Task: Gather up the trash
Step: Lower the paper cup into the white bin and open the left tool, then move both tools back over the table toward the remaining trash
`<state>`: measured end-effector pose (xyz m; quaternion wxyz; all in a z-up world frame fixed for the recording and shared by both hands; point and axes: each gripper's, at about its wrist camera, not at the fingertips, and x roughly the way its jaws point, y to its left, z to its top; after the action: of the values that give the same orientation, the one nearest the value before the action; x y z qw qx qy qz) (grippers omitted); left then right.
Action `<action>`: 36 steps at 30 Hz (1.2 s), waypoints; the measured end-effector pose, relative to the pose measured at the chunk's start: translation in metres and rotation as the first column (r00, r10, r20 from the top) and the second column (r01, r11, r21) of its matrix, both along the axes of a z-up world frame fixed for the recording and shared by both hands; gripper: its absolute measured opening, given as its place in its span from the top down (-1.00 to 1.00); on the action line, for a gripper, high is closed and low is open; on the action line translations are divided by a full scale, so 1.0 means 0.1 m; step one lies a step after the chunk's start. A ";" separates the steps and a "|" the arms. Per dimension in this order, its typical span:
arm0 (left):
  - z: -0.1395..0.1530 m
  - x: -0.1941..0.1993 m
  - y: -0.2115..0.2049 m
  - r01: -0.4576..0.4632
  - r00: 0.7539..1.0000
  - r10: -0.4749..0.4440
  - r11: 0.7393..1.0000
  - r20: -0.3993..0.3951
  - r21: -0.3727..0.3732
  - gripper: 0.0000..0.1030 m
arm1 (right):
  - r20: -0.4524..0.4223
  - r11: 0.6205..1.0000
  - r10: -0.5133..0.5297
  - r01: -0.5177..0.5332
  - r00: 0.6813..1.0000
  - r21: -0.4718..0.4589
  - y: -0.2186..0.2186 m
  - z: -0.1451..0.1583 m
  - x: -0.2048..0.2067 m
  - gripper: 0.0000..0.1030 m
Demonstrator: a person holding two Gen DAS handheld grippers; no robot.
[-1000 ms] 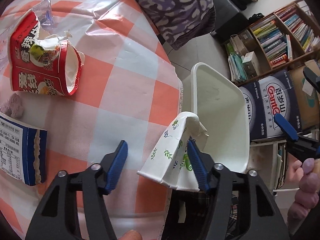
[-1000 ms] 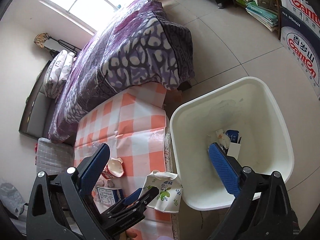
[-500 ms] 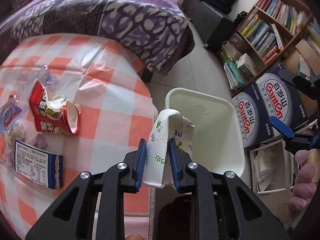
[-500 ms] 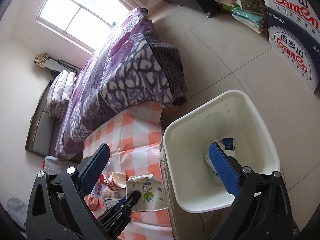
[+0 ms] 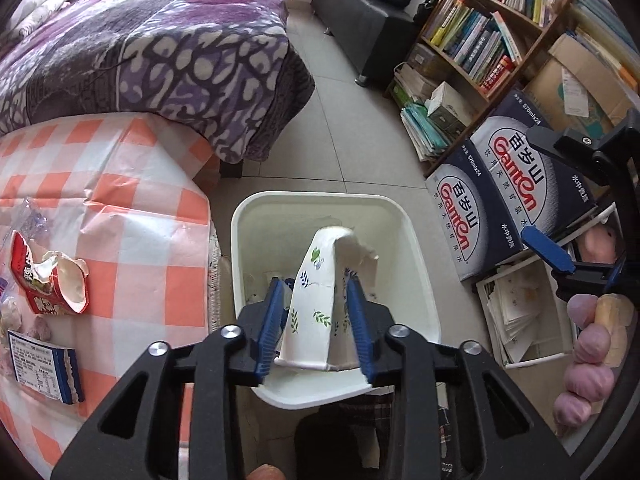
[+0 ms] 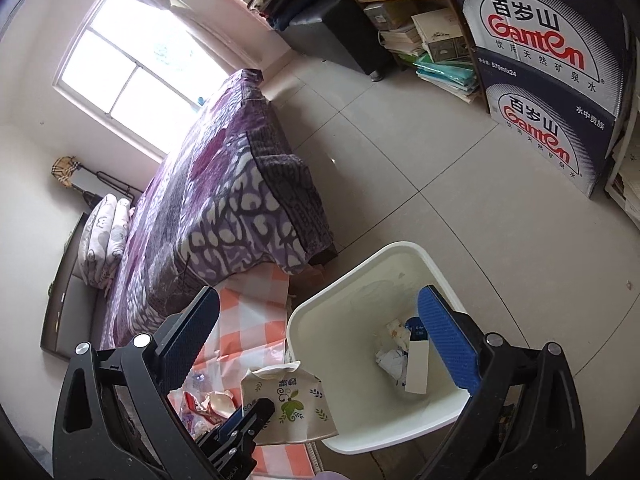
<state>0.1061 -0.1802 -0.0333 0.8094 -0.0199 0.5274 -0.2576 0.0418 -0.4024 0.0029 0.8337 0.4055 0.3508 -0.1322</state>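
A crushed white paper cup (image 5: 316,280) with a leaf print stands upright between the blue pads of my left gripper (image 5: 316,316), over the near part of the white bin (image 5: 312,198). The jaws are opening, and a thin gap shows beside the left pad. The right wrist view shows the same cup (image 6: 292,404) at the bin's (image 6: 352,272) near-left rim, by the left gripper (image 6: 244,420). My right gripper (image 6: 316,292) is open and holds nothing, above the bin. It also shows at the right of the left wrist view (image 5: 538,188), held by a hand.
On the orange-check table (image 5: 140,220) lie a crushed red noodle cup (image 5: 52,280) and a blue-and-white packet (image 5: 44,364). Paper scraps (image 6: 400,352) lie in the bin. A purple bed (image 5: 160,60), water boxes (image 5: 508,196) and a bookshelf (image 5: 480,40) ring the tiled floor.
My left gripper shut on the paper cup at the table edge, lifted it and carried it right over the bin, then its jaws parted again. My right gripper rose, still open.
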 end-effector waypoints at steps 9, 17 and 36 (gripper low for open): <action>-0.03 0.11 0.28 -0.032 0.999 0.029 0.997 0.044 0.070 -0.01 | -0.003 0.996 -0.004 0.004 1.000 -0.084 0.11 0.05 0.09 -0.86; -0.01 0.20 0.92 -0.098 0.991 0.084 0.985 0.102 0.142 -0.07 | -0.069 0.966 0.080 -0.094 0.994 -0.241 0.63 0.08 0.39 -0.86; -0.13 0.42 2.95 -0.270 0.963 0.240 0.837 0.123 0.476 -0.55 | -0.256 0.630 0.596 -0.641 0.761 -0.438 2.88 -0.14 0.86 -0.86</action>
<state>0.1481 0.1148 -0.0466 0.8300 0.1223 0.5442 -0.0066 0.1281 -0.1144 -0.0111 0.8870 0.0232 0.4574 0.0584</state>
